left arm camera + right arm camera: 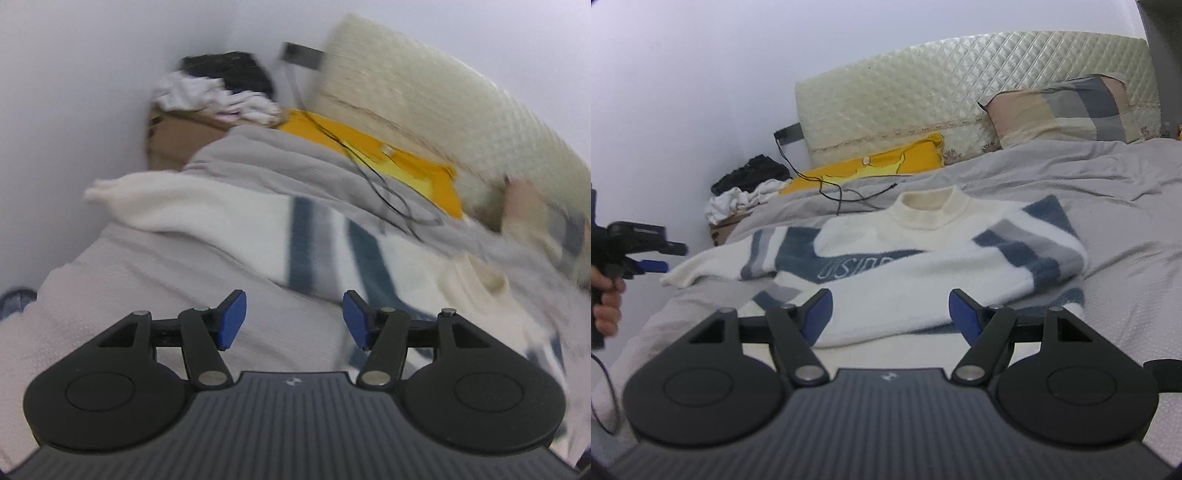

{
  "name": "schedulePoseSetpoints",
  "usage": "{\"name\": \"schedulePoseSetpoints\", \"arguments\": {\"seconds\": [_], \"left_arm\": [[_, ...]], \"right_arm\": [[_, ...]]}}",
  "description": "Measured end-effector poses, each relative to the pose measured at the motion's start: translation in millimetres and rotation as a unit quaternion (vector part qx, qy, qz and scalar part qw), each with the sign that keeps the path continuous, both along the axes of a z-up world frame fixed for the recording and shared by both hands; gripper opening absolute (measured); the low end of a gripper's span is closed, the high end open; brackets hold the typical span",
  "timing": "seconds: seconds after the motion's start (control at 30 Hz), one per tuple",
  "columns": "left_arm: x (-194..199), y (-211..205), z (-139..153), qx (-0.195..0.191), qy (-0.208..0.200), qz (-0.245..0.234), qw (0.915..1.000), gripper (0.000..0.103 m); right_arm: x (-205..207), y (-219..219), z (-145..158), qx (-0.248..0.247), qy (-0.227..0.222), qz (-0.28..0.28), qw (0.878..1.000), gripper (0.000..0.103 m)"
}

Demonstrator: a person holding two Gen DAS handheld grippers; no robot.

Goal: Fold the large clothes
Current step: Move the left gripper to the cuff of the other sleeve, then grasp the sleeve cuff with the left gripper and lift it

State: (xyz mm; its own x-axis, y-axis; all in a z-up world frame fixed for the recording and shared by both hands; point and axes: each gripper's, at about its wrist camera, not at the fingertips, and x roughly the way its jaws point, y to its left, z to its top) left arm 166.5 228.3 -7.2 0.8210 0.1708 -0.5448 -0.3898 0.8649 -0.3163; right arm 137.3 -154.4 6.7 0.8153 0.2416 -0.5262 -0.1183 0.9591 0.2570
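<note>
A white sweater (pixel 897 280) with blue and grey stripes lies face up on the grey bed (pixel 1108 192). Its right sleeve is folded over the body, its left sleeve (pixel 713 266) stretches out to the left. My right gripper (pixel 891 314) is open and empty, just above the sweater's hem. My left gripper (pixel 294 318) is open and empty, above the bed near the outstretched sleeve (pixel 177 206). It also shows at the left edge of the right wrist view (pixel 652 258), near the cuff.
A quilted headboard (pixel 960 92) and a checked pillow (pixel 1067 110) stand at the back. A yellow garment (pixel 871 166) and a black cable (pixel 842 192) lie behind the sweater. A cardboard box (pixel 177 136) with clothes stands by the wall.
</note>
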Motion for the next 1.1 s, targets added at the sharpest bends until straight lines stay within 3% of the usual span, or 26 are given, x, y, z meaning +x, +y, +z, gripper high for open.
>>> {"name": "schedulePoseSetpoints", "arguments": {"seconds": [0.07,0.2,0.3,0.47,0.6,0.8,1.1], "left_arm": [[6,28,-15,-0.026,0.006,0.026,0.9993,0.065],[21,68,-42,-0.056,0.023,0.068,0.9959,0.065],[27,93,-58,-0.093,0.008,0.086,0.9919,0.065],[36,130,-81,-0.173,-0.033,0.109,0.9782,0.065],[55,157,-90,-0.16,-0.045,0.133,0.9772,0.064],[72,205,-104,-0.182,-0.077,0.172,0.965,0.063],[82,245,-132,-0.27,-0.071,0.19,0.9413,0.065]], "right_arm": [[5,1,-6,0.001,0.012,0.002,1.0,0.072],[13,3,-18,0.009,0.03,0.016,0.999,0.085],[22,9,-26,0.005,0.033,0.025,0.999,0.086],[43,24,-42,0.015,0.036,0.046,0.998,0.086],[56,35,-56,-0.01,0.032,0.051,0.998,0.086],[67,44,-67,-0.036,0.042,0.052,0.997,0.086],[81,49,-82,-0.046,0.07,0.033,0.996,0.086]]}}
